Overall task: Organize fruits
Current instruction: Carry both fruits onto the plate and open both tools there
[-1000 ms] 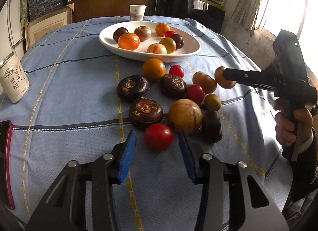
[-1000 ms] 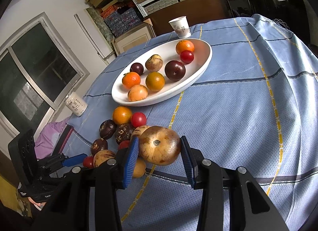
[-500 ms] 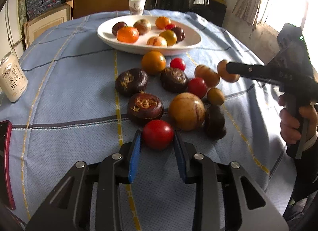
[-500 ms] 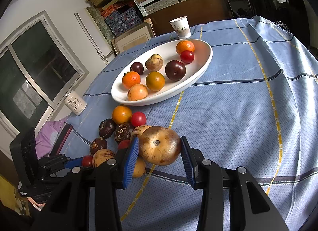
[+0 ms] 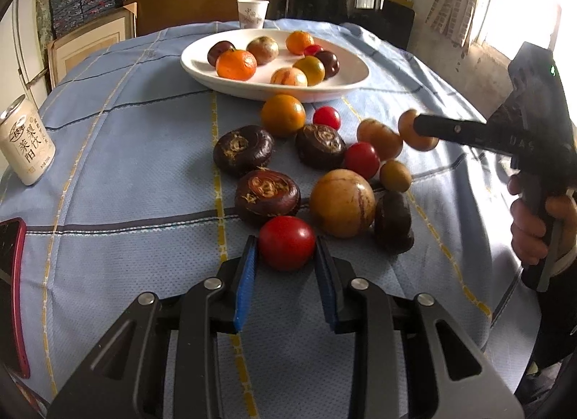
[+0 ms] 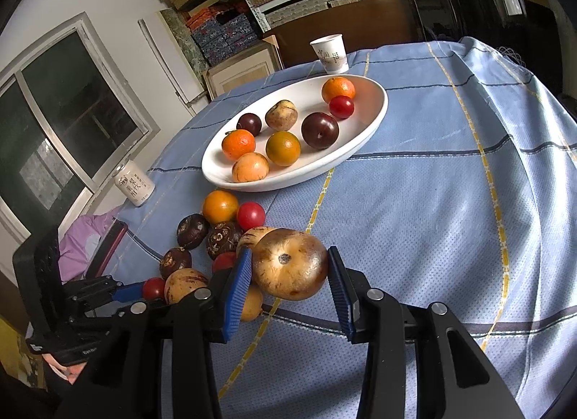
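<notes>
The left gripper [image 5: 286, 256] is closed on a red tomato [image 5: 286, 242], its jaws having just finished closing around it; the tomato appears to rest on the tabletop [image 5: 144, 152]. The right gripper [image 6: 288, 271] is clamped on a tan round fruit [image 6: 290, 264], held above the loose pile. Both fruits are presumably destined for the white dish [image 6: 364, 130], where sorted fruit is collected.

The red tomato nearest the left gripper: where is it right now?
In the left wrist view the red tomato sits low at centre, clamped between the left gripper pads, just in front of a dark water chestnut and a tan round fruit.
</notes>
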A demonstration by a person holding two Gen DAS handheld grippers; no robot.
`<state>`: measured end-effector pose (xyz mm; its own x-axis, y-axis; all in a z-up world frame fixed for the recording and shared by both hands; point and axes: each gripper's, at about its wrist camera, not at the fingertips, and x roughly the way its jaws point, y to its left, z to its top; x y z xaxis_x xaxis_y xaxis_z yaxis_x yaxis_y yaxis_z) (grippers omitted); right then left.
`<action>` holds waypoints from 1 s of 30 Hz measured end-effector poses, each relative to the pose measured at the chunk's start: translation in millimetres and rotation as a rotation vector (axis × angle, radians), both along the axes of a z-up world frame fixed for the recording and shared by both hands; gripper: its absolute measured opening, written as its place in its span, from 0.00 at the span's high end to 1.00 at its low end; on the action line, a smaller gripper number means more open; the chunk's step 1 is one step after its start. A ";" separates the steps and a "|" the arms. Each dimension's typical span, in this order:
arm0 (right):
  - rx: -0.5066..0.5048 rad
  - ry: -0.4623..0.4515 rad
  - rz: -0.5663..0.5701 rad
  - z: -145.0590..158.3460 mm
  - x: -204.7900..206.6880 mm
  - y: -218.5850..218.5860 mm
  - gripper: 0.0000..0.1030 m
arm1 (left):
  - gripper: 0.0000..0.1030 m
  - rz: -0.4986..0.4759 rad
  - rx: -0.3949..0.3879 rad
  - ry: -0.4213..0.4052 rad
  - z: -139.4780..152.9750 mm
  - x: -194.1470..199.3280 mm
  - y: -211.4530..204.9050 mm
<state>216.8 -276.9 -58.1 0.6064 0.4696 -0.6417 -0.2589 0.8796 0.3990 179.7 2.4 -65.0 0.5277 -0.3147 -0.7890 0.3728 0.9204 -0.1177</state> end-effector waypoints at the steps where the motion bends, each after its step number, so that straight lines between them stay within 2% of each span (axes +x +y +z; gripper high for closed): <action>1: 0.000 -0.005 0.004 1.0 -1.2 1.4 0.58 | 0.70 0.002 -0.015 -0.006 1.8 -0.7 2.8; 8: 0.003 -0.059 0.046 9.7 -5.5 1.4 0.58 | 0.70 0.016 -0.114 -0.019 11.5 -1.6 18.9; 14: -0.013 -0.078 0.053 17.9 -3.3 2.8 0.58 | 0.70 0.004 -0.084 -0.063 24.3 -1.7 13.2; 18: -0.001 -0.095 0.043 32.4 8.8 12.7 0.58 | 0.70 -0.004 -0.080 -0.116 44.8 8.3 9.3; 23: -0.031 -0.177 -0.052 47.4 39.3 16.8 0.58 | 0.70 0.022 -0.115 -0.158 69.6 47.4 3.0; 26: -0.009 -0.162 -0.127 41.6 70.5 9.1 0.58 | 0.70 0.079 -0.129 -0.160 77.5 87.5 -4.0; 30: -0.043 -0.154 -0.189 30.3 97.9 3.4 0.58 | 0.70 0.139 -0.123 -0.141 74.1 139.0 -19.8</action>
